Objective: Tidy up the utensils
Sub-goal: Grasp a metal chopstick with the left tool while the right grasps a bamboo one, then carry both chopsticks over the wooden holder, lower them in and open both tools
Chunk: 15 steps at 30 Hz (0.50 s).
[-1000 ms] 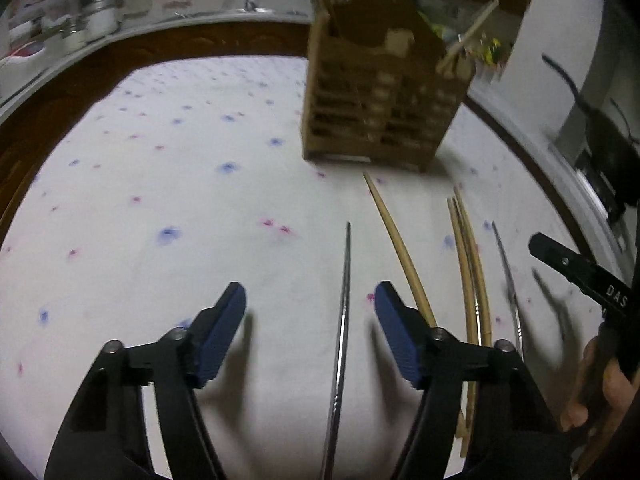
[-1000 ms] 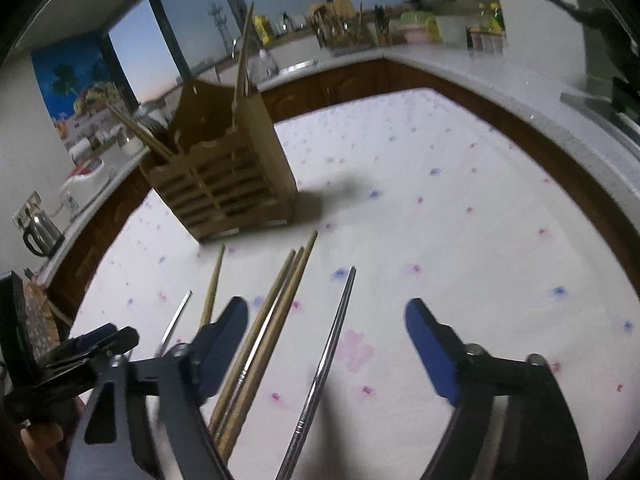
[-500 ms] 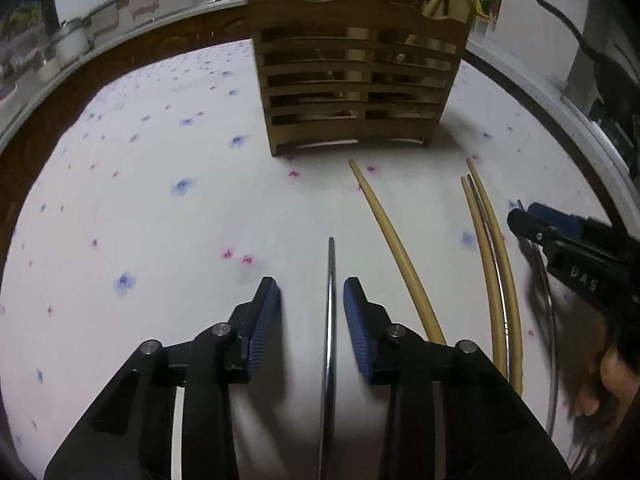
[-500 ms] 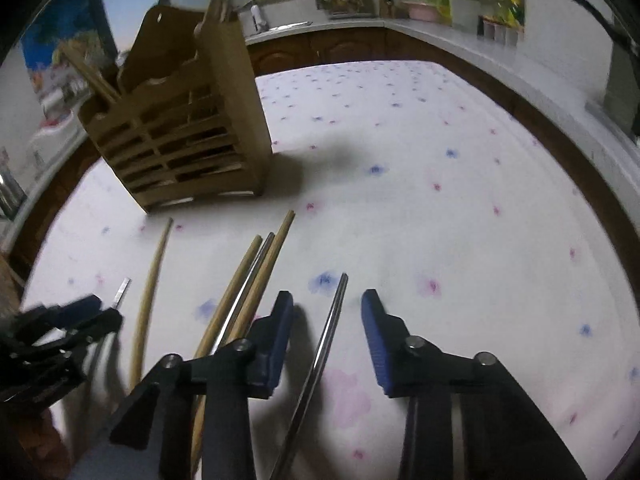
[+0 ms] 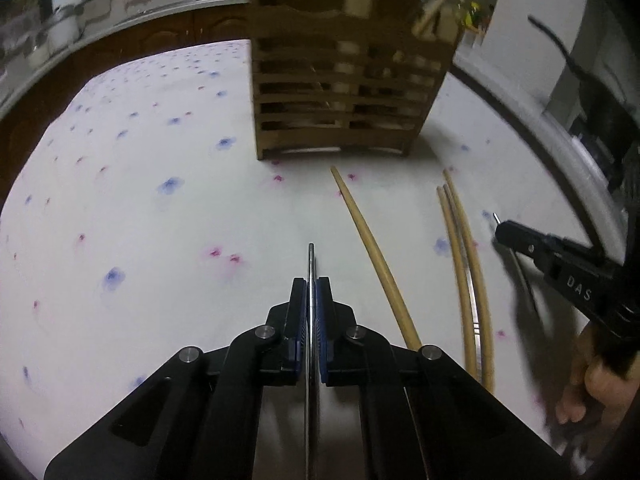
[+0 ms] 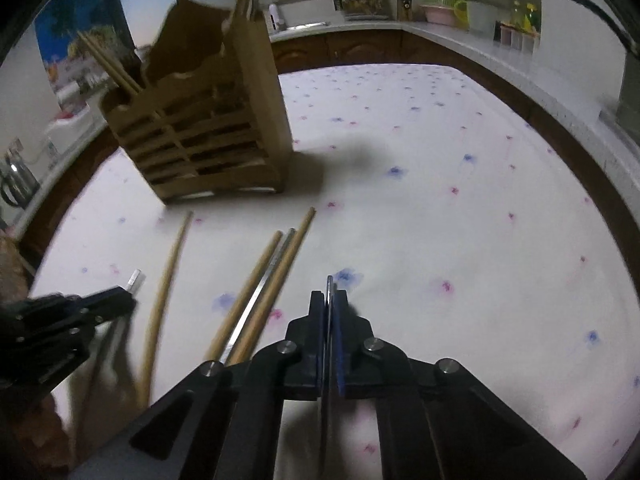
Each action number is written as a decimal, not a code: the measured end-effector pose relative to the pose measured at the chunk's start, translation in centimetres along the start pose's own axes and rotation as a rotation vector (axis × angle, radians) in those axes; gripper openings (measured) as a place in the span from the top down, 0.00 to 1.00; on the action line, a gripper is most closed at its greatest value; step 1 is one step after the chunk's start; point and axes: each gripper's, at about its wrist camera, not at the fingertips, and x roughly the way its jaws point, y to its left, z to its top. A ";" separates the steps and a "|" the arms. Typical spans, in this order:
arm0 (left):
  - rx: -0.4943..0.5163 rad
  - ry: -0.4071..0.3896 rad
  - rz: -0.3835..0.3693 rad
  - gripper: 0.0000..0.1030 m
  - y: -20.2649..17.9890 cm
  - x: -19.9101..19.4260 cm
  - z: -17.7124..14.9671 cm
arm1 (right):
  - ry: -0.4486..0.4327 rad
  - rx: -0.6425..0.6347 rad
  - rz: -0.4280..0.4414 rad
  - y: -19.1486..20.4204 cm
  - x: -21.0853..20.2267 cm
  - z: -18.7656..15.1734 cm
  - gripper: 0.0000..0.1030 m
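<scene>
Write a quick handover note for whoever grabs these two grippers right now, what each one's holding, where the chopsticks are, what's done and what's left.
Left gripper: shut on a metal chopstick.
Right gripper: shut on another metal chopstick.
Wooden utensil holder stands upright at the back of the flowered tablecloth, with some chopsticks already in it.
On the cloth: one lone wooden chopstick, and two wooden ones with a metal one between them.
Left to do: put both held chopsticks in the holder, then the four loose ones.

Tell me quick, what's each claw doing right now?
Left gripper: closed on a metal chopstick.
Right gripper: closed on another metal chopstick.
</scene>
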 end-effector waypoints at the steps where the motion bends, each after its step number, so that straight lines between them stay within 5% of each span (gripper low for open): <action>1: -0.021 -0.012 -0.023 0.96 0.5 -0.8 -0.1 | -0.007 0.008 0.016 0.0 -0.5 0.0 0.96; 15: -0.130 -0.272 -0.198 0.96 2.8 -13.8 0.4 | -0.258 0.009 0.184 1.3 -12.5 2.1 0.96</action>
